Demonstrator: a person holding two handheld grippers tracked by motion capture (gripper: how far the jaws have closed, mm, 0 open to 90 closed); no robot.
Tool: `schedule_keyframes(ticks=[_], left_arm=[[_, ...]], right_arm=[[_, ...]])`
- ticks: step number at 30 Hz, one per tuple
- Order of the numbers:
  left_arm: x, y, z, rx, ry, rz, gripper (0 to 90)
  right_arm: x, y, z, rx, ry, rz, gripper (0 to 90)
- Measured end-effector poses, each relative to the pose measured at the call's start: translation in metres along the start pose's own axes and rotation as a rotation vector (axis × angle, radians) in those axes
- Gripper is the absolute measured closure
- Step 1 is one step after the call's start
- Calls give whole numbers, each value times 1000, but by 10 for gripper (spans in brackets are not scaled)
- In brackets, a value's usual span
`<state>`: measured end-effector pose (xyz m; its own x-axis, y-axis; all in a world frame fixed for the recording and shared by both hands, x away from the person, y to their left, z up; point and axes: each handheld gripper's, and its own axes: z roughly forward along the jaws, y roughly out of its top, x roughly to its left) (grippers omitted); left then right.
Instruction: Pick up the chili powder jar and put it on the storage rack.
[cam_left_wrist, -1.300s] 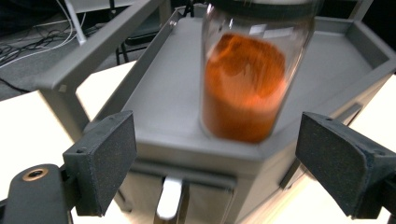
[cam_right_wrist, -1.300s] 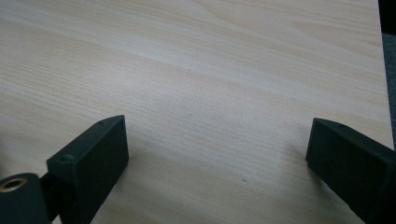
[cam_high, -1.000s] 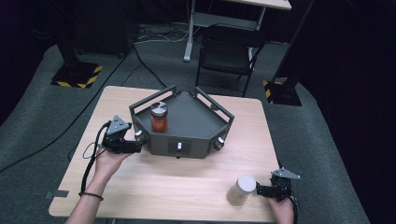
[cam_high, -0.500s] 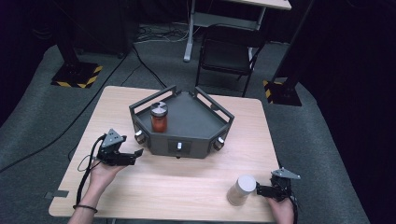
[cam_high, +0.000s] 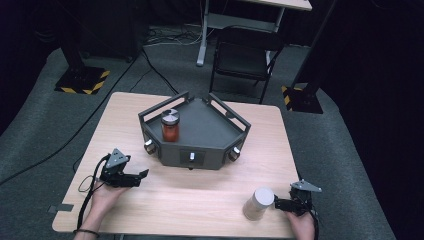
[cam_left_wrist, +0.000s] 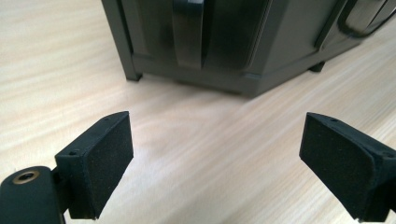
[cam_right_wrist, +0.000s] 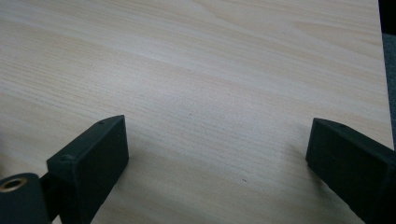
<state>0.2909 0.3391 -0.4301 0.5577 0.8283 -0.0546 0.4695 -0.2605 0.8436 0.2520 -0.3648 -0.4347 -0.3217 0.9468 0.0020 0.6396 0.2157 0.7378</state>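
Wooden table is bearing the left gripper, drawing back from the jar, jaws widening, empty; right gripper gaping.

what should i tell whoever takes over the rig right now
Left gripper: fingers apart and have just been opening, nothing between them, low over the table in front of the tray.
Right gripper: open, empty, beside the white cup at the table's near right.
Jar: red, lid on, upright in the tray's left part.
Done: jar is in the tray.
Left: probably the cup, not yet gripped.
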Motion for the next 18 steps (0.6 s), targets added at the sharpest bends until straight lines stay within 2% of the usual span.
schedule_keyframes(ticks=[7, 13, 18], left_arm=[[3, -13, 2, 30, 2, -16, 97], [5, -18, 3, 52, -1, -24, 98], [4, -18, 4, 73, 8, -14, 99]], right_arm=[[0, 0, 0, 0, 0, 0, 51], [0, 0, 0, 0, 0, 0, 51], [0, 0, 0, 0, 0, 0, 50]])
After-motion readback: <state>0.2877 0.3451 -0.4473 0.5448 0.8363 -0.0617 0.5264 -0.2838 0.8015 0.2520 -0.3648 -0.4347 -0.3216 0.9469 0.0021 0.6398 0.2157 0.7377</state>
